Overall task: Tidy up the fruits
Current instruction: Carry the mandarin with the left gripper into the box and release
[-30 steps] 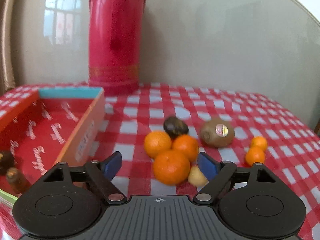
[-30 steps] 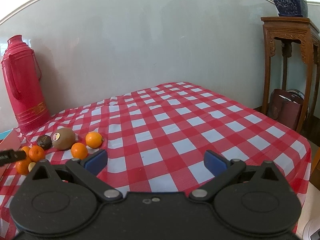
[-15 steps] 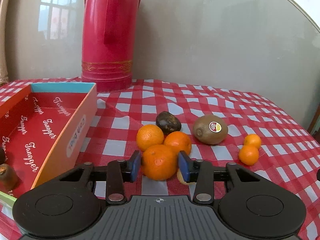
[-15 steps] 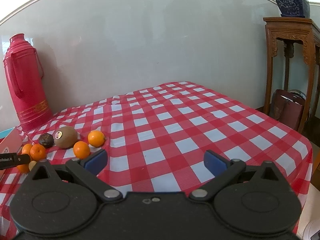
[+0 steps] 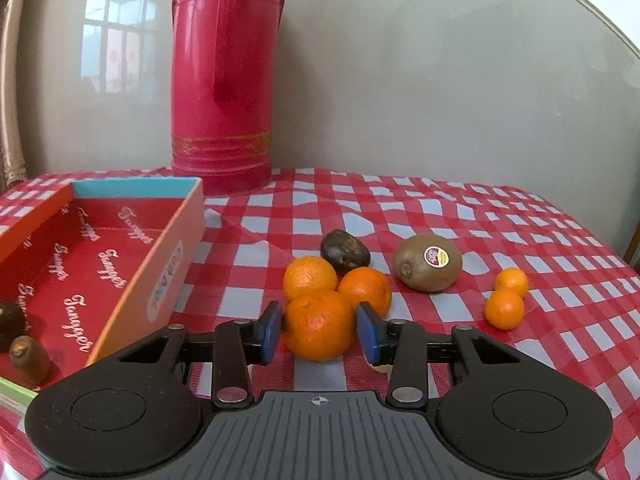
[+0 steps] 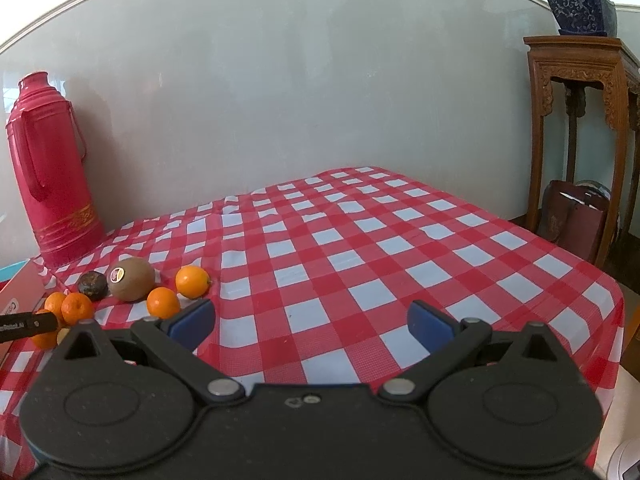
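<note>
My left gripper (image 5: 319,333) is shut on the nearest orange (image 5: 319,325), its blue pads against both sides. Behind it lie two more oranges (image 5: 310,277), a dark fruit (image 5: 345,251), a kiwi with a sticker (image 5: 428,262) and two small oranges (image 5: 505,308). A pale small fruit (image 5: 381,367) peeks from under the right finger. The red box (image 5: 168,268) at the left holds two brown fruits (image 5: 29,359). My right gripper (image 6: 311,322) is open and empty over the tablecloth; the fruit cluster (image 6: 132,278) lies to its left.
A tall red thermos (image 5: 224,80) stands against the wall behind the box; it also shows in the right wrist view (image 6: 50,168). A wooden side table (image 6: 580,128) with a potted plant and a bag (image 6: 574,220) stand right of the checkered table (image 6: 360,240).
My left gripper came forward to the front orange and shut on it. The right gripper stayed open and barely moved.
</note>
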`<act>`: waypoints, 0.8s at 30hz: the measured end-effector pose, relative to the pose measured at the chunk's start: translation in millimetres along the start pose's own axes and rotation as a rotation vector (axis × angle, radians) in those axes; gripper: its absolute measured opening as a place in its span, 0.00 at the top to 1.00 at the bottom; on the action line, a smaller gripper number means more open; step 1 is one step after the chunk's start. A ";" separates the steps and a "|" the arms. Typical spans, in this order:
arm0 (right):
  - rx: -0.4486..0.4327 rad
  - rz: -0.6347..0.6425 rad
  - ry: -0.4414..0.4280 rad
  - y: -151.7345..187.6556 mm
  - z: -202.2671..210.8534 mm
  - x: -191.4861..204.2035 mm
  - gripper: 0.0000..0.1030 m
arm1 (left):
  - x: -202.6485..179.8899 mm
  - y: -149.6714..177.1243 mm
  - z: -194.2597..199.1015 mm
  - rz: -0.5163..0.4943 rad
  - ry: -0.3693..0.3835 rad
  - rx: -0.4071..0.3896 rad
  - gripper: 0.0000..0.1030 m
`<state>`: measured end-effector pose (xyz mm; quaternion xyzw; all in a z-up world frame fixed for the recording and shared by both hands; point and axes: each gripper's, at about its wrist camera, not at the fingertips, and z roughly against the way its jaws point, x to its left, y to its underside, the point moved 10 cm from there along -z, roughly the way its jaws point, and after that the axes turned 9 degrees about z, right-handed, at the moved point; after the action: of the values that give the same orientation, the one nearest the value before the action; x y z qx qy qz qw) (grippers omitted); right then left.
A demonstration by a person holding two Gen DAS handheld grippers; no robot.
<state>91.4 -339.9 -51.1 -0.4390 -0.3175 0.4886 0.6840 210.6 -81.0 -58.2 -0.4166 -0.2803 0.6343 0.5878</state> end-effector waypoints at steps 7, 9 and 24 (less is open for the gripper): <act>0.006 0.017 -0.007 0.6 -1.7 8.4 0.06 | 10.0 -12.0 19.0 -0.016 -0.026 -0.082 0.60; 0.003 0.024 -0.010 0.2 -1.8 12.5 0.06 | 17.3 -17.0 25.1 -0.013 -0.045 -0.111 0.60; 0.005 0.093 -0.086 -2.9 -8.1 64.1 0.06 | 78.2 -47.1 66.3 -0.019 -0.209 -0.300 0.60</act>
<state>120.1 -281.9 -51.4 -0.4301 -0.3248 0.5389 0.6474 180.9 11.7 -1.1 -0.4287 -0.4350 0.6199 0.4927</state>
